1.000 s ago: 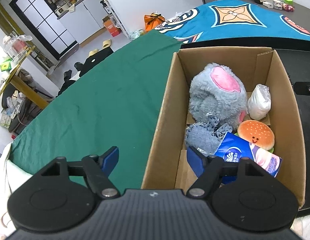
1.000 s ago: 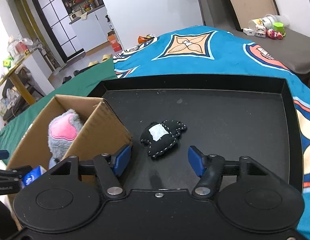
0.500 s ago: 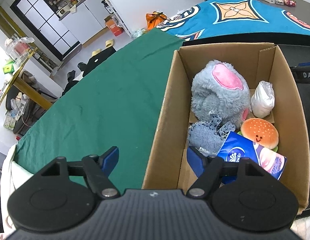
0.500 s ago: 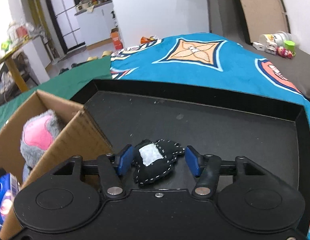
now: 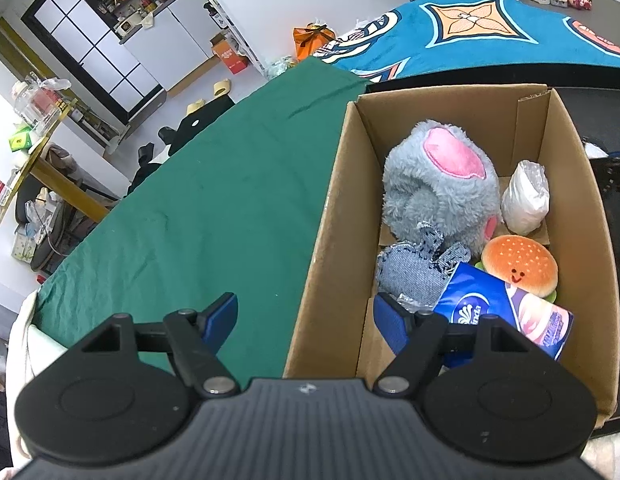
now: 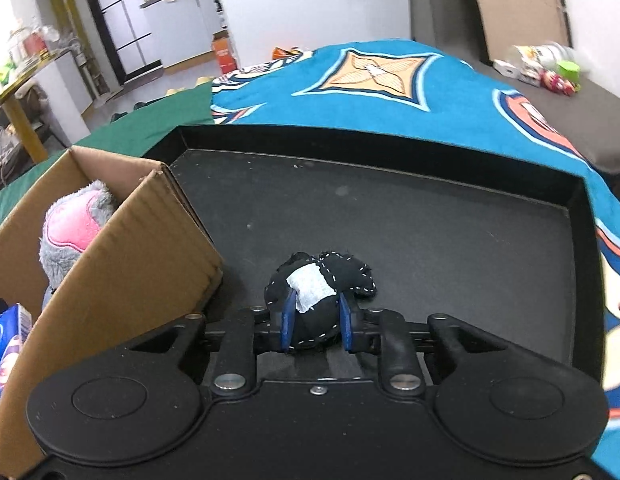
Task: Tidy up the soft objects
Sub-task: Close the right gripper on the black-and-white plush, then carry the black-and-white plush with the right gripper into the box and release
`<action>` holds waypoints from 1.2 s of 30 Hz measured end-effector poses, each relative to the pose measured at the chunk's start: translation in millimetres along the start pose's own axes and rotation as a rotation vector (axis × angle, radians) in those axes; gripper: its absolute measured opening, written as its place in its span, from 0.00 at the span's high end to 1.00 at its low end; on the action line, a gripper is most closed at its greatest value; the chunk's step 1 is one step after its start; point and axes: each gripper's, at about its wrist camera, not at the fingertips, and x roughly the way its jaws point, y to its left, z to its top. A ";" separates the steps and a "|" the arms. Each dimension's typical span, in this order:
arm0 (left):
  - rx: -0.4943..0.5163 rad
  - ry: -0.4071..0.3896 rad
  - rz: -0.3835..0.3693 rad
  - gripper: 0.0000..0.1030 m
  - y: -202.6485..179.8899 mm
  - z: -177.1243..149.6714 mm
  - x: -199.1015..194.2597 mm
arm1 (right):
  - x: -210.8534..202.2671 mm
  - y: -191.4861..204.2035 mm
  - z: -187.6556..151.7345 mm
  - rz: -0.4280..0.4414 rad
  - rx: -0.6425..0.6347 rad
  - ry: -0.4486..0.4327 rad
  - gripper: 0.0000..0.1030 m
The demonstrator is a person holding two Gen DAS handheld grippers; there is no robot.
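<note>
My right gripper (image 6: 316,322) is shut on a small black stitched plush with a white patch (image 6: 322,280), squeezing it on the black tray (image 6: 430,232) just right of the cardboard box (image 6: 122,264). My left gripper (image 5: 304,316) is open and empty, straddling the box's near left wall (image 5: 322,248). Inside the box lie a grey plush with pink patch (image 5: 438,184), a denim piece (image 5: 414,272), a burger toy (image 5: 518,268), a blue tissue pack (image 5: 494,312) and a white bagged item (image 5: 526,196).
The box and tray rest on a table with a green cloth (image 5: 198,208) at left and a blue patterned cloth (image 6: 390,84) behind. Small items (image 6: 546,68) sit at the far right. Furniture and shelves fill the room at the left.
My right gripper moved forward over the black plush and closed on it. The left gripper stayed open and drifted only slightly beside the box.
</note>
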 end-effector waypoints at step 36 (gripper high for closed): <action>-0.177 -0.067 -0.214 0.32 43.5 -9.5 -14.3 | -124.1 56.7 -2.8 -0.003 0.058 -0.126 0.78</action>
